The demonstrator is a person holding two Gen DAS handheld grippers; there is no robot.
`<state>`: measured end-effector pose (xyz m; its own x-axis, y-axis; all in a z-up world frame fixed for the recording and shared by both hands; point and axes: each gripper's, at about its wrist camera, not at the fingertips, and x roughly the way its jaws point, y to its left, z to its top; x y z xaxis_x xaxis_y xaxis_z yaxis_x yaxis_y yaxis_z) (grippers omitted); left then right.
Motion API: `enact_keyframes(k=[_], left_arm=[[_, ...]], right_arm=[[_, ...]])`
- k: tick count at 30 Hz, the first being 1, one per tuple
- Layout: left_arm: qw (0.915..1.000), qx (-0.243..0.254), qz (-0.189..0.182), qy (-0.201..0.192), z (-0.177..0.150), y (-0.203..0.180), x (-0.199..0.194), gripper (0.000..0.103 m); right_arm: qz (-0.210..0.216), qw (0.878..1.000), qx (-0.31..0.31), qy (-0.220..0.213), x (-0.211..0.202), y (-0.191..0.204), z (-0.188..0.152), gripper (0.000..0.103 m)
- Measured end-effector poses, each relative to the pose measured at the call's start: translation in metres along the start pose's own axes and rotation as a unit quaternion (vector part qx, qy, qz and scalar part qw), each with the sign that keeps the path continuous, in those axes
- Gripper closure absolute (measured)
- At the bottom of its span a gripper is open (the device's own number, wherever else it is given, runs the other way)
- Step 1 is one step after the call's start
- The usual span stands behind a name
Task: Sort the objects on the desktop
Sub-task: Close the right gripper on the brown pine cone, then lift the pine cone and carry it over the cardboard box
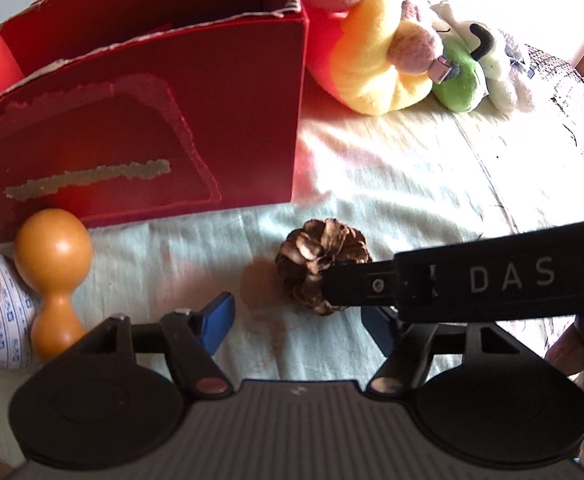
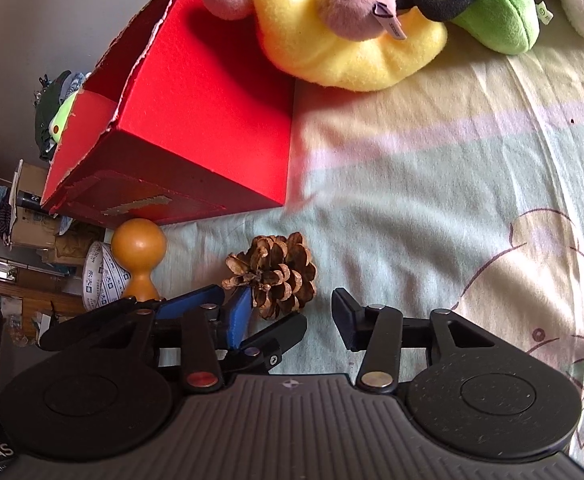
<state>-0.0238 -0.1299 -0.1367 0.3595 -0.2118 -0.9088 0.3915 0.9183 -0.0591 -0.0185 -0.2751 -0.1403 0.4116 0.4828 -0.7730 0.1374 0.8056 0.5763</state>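
Left wrist view shows a scaly brown pine cone on the wrinkled pale sheet, just in front of the torn red cardboard box. Beside it stands a smooth orange gourd-shaped wooden piece. Soft plush toys lie behind. The left gripper has its jaws apart, low over the cone. The right gripper is also spread wide, and it hides part of the cone.
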Motion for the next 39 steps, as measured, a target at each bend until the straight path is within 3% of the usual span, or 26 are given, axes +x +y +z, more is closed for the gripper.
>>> enact_keyframes(k=[5,7,9,15,18,24,31,39], left_arm=[[0.9997,0.018,-0.006,-0.013,0.002,0.000,0.002,0.033],[0.9996,0.022,-0.007,-0.017,0.003,0.000,0.003,0.036],[0.9995,0.022,-0.017,-0.012,0.004,0.000,0.007,0.047],[0.9986,0.046,-0.020,-0.016,0.003,-0.014,0.007,0.059],[0.9982,0.041,-0.042,-0.013,0.007,-0.019,0.004,0.059],[0.9947,0.079,-0.055,-0.037,0.019,-0.048,-0.016,0.061],[0.9891,0.095,-0.075,-0.084,0.058,-0.059,-0.054,0.062],[0.9815,0.110,-0.079,-0.135,0.116,-0.022,-0.112,0.062]], right_arm=[[0.014,1.000,0.004,-0.008,0.007,-0.001,0.005,0.047],[0.027,1.000,0.002,-0.004,0.010,-0.001,0.005,0.051],[0.038,0.999,0.001,-0.002,0.010,0.000,0.006,0.059],[0.029,1.000,-0.005,-0.010,0.001,-0.005,0.007,0.060],[0.028,0.999,0.009,-0.017,-0.011,-0.014,0.007,0.061],[0.008,0.998,-0.004,-0.056,-0.044,-0.014,0.011,0.061],[0.012,0.993,-0.020,-0.116,-0.090,0.001,0.035,0.061],[0.021,0.982,-0.084,-0.170,-0.113,0.071,0.085,0.061]])
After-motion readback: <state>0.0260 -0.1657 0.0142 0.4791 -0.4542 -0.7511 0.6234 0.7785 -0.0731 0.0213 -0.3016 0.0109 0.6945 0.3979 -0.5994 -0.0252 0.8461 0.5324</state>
